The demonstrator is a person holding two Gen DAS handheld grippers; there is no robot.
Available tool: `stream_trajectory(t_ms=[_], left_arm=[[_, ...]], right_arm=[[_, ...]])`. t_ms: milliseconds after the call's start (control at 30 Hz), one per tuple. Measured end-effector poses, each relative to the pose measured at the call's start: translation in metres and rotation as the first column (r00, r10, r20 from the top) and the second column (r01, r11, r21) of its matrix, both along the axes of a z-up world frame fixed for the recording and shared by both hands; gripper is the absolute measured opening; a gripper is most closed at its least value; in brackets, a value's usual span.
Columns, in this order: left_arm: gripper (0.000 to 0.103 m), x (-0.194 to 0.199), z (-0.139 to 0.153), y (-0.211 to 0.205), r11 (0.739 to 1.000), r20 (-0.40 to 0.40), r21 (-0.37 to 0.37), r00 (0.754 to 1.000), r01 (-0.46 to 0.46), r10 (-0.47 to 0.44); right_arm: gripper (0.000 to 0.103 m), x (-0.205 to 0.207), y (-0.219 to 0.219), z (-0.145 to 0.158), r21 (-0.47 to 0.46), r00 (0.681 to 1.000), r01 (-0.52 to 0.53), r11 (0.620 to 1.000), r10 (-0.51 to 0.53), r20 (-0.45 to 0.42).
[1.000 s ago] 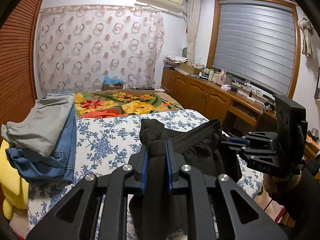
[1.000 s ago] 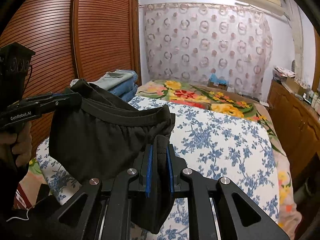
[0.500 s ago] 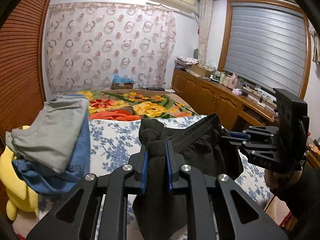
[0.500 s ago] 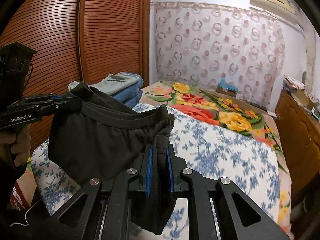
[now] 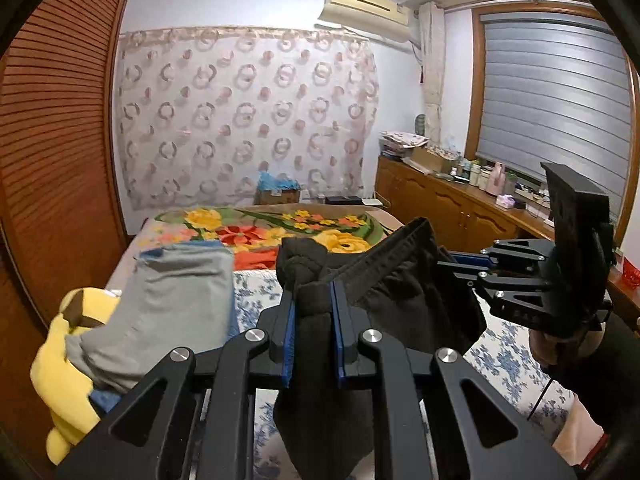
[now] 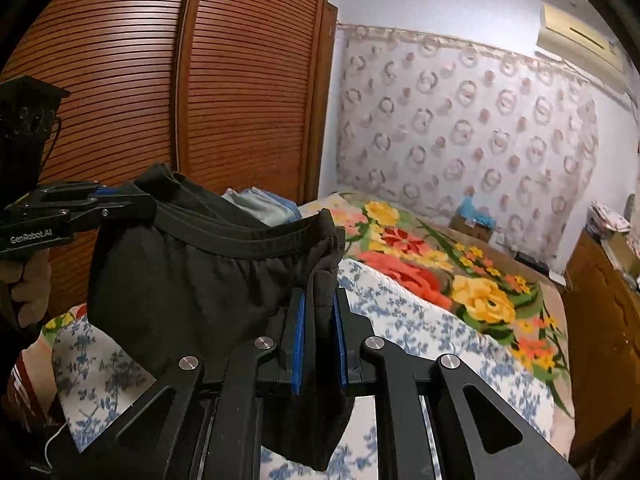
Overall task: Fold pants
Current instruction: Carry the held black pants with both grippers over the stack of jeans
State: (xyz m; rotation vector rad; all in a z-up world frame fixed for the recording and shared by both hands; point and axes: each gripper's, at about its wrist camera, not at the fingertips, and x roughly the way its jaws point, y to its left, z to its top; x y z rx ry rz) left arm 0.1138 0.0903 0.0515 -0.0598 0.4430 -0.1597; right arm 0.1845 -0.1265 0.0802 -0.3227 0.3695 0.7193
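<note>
Black pants [image 6: 192, 280] hang above the bed [image 6: 420, 320], waistband stretched level between both grippers. Left gripper [image 5: 312, 312] and right gripper [image 6: 318, 320] each pinch a waistband corner.

Only one legible marking: "GenRobot.AI", printed in pale letters along the black side of the left gripper [image 6: 120, 200], seen at the left edge of the right wrist view. Faint embossed characters on the dark block above that gripper, too blurred to read. Likewise faint raised lettering on the flank of the right gripper [image 5: 450, 262] in the left wrist view, not decipherable. No readable labels on the bottles and boxes along the wooden cabinet [image 5: 448, 204].
</note>
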Motion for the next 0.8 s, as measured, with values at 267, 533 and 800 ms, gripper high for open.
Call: stream_trajectory(t_ms=[267, 533, 800], left_arm=[[0.016, 0.008, 0.014, 0.013, 0.998, 0.031, 0.029, 0.998, -0.049, 0.048], [0.016, 0.02, 0.03, 0.037, 0.993, 0.07, 0.037, 0.992, -0.112, 0.109], [0.016, 0.025, 0.026, 0.057, 0.985, 0.082, 0.04, 0.983, -0.169, 0.165]], right_arm=[[0.013, 0.019, 0.01, 0.004, -0.007, 0.998, -0.04, 0.999, 0.04, 0.057], [0.013, 0.047, 0.032, 0.011, -0.01, 0.988, -0.082, 0.997, 0.083, 0.133], [0.013, 0.065, 0.05, 0.007, -0.03, 0.968, -0.135, 0.99, 0.138, 0.208]])
